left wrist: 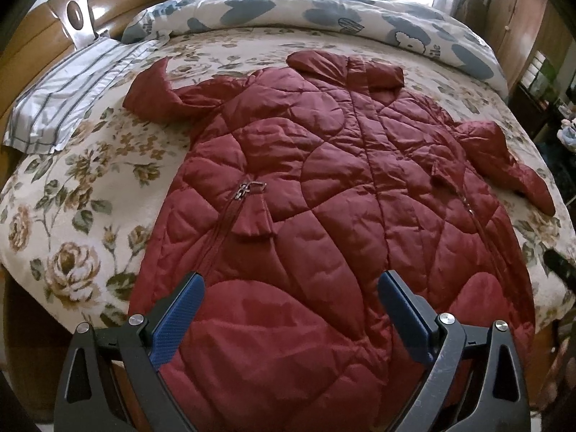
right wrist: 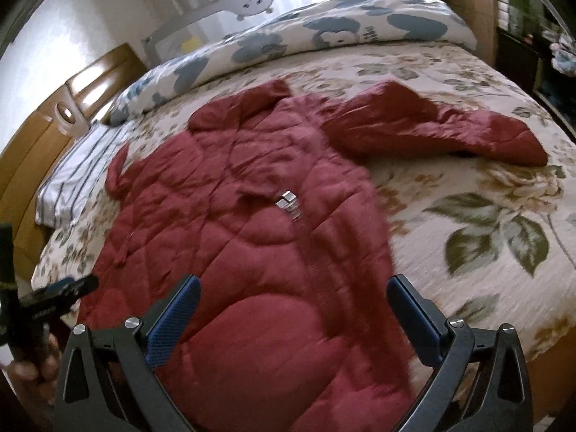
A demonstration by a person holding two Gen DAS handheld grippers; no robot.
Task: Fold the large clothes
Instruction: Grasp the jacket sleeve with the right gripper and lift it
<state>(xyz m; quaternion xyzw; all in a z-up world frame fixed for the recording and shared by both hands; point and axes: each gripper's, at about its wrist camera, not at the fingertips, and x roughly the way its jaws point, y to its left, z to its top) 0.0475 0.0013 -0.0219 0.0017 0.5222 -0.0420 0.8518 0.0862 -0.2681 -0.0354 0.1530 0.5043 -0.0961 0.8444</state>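
A large dark red quilted jacket (left wrist: 324, 187) lies spread flat, front up, on the floral bed cover (left wrist: 72, 223), collar toward the far side and both sleeves out to the sides. It also shows in the right wrist view (right wrist: 244, 237), with its right sleeve (right wrist: 432, 126) stretched out. My left gripper (left wrist: 291, 280) is open and empty, hovering over the jacket's hem. My right gripper (right wrist: 293, 284) is open and empty, over the hem's right part. The left gripper shows in the right wrist view (right wrist: 54, 291) at the far left.
A blue-patterned duvet (left wrist: 324, 10) lies rolled along the far side of the bed. A striped pillow (left wrist: 68, 97) lies at the left by the wooden headboard (left wrist: 36, 43). Wooden wardrobe (left wrist: 522, 25) stands at the right. Bare floral cover (right wrist: 486, 223) lies right of the jacket.
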